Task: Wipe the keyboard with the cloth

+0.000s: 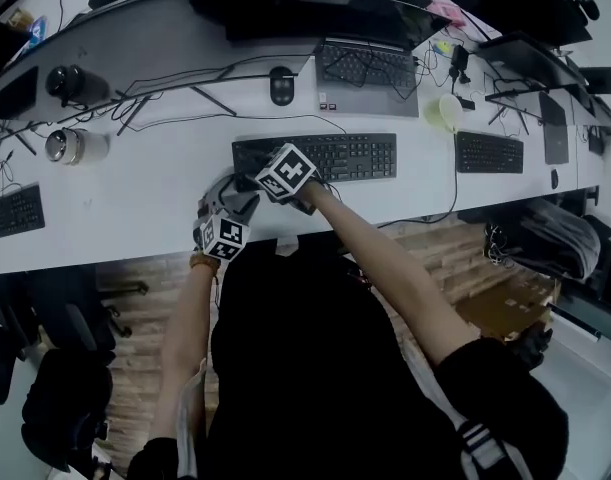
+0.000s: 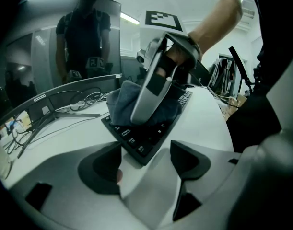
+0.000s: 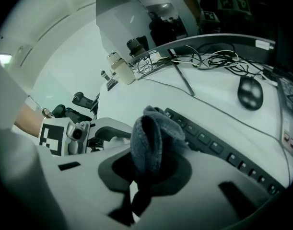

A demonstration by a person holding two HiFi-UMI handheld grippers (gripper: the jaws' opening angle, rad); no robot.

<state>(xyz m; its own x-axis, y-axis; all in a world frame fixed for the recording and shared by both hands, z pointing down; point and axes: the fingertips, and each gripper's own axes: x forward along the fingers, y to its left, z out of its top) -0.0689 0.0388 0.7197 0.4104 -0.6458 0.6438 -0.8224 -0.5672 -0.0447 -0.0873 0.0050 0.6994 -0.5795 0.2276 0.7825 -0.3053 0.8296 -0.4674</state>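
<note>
Gripping the grey cloth (image 3: 153, 133) bunched between its jaws, the right hand-held gripper (image 3: 148, 176) presses it on the left end of the keyboard (image 1: 335, 156). Left hand-held gripper (image 2: 146, 162): jaws apart, empty, just beside that corner. Likely risks: unbraced keyboard sliding; grippers knocking together. Room: key rows rightward free; bench (image 1: 135, 198) front edge near; mouse (image 1: 281, 85) well behind.

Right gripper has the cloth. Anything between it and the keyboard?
Nothing visible. The cloth, clamped in the right gripper, already sits at the left end of the keyboard, apparently on the keys. The left gripper is open and empty just off that end, not over the keys.
</note>
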